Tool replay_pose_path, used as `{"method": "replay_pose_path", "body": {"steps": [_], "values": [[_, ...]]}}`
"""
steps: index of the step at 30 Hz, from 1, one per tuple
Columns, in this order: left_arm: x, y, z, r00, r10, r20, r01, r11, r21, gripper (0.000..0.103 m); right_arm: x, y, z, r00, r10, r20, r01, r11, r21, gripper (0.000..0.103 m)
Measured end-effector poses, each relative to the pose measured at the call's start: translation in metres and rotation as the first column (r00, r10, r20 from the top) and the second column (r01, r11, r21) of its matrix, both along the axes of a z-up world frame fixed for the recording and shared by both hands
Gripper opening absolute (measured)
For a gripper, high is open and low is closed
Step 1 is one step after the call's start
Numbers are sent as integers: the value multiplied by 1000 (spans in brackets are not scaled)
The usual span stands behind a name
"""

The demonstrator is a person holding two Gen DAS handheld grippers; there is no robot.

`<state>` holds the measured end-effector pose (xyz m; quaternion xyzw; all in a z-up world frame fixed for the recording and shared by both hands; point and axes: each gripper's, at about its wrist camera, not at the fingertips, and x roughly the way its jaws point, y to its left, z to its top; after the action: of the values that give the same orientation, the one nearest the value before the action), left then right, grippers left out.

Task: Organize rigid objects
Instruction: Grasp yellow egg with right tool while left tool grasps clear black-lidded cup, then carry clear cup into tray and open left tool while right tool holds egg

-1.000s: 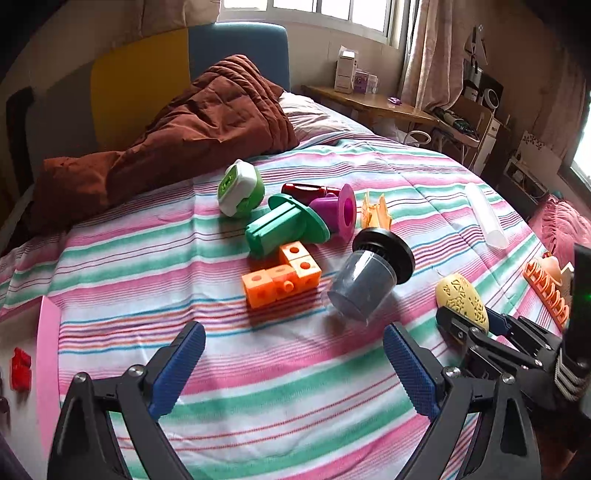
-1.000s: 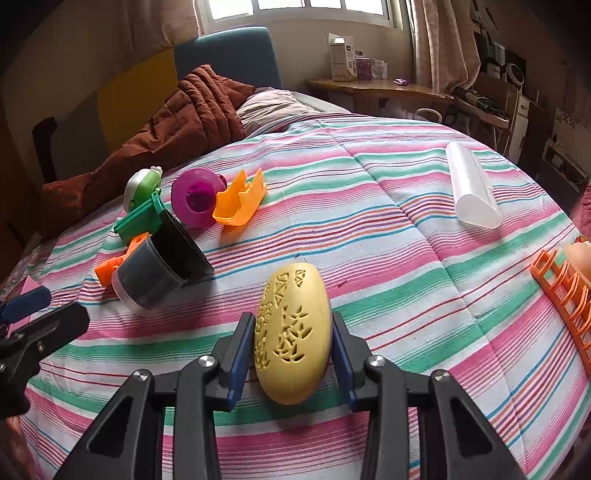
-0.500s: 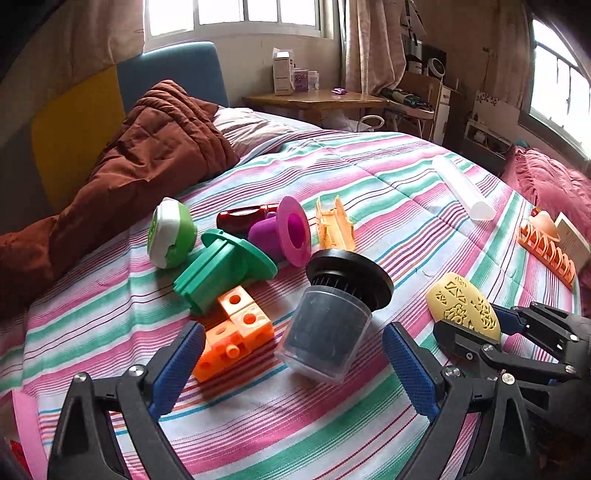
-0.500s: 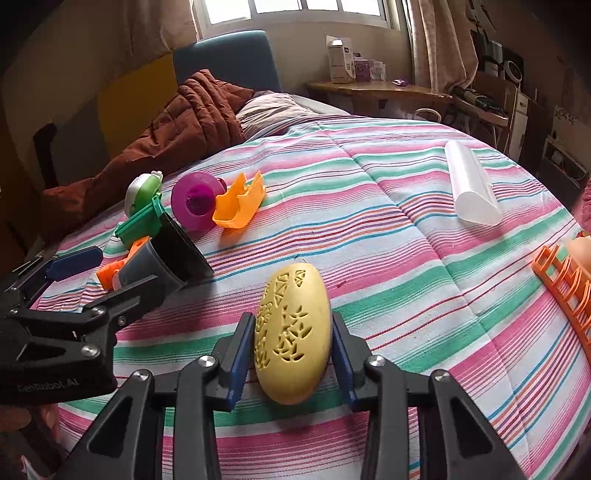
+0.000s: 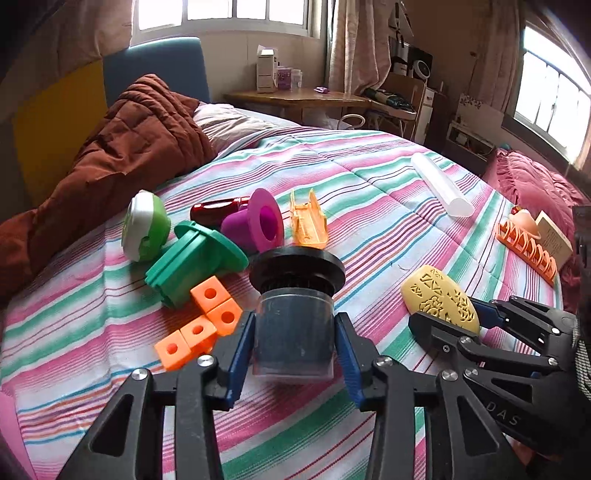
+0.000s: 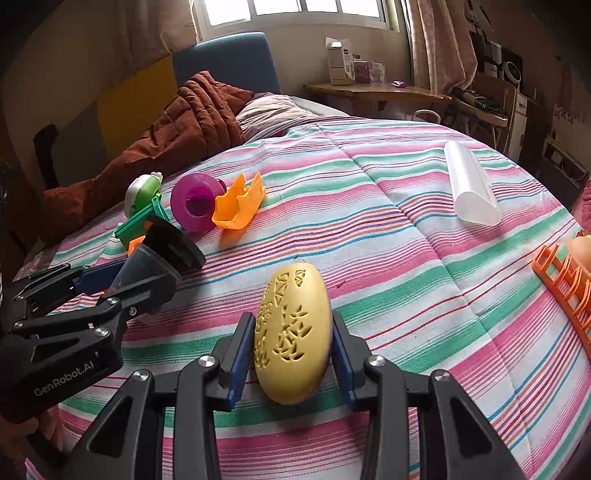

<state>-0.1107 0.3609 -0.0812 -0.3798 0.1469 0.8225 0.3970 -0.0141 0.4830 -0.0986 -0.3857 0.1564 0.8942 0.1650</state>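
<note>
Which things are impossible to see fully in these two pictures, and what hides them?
- Red bottle: left wrist view, behind the magenta cup.
- Orange rack: right wrist view, cut off by the edge.
- Box lettering: too small.
- Orange cubes: right wrist view, behind the dark cup.

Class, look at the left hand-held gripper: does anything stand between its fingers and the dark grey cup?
Nothing visible does. The left hand-held gripper already has the dark grey cup between its blue pads; the orange blocks lie just left, outside them.

Daylit bedroom, striped bed
</note>
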Motion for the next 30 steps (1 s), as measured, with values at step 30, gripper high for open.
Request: {"method": "replay_pose_path", "body": {"steps": [30], "values": [[59,-150,39,940,340,-32,-341,937,-73,44,-5,-11,1,999,-9,40,6,997,79,37]]}}
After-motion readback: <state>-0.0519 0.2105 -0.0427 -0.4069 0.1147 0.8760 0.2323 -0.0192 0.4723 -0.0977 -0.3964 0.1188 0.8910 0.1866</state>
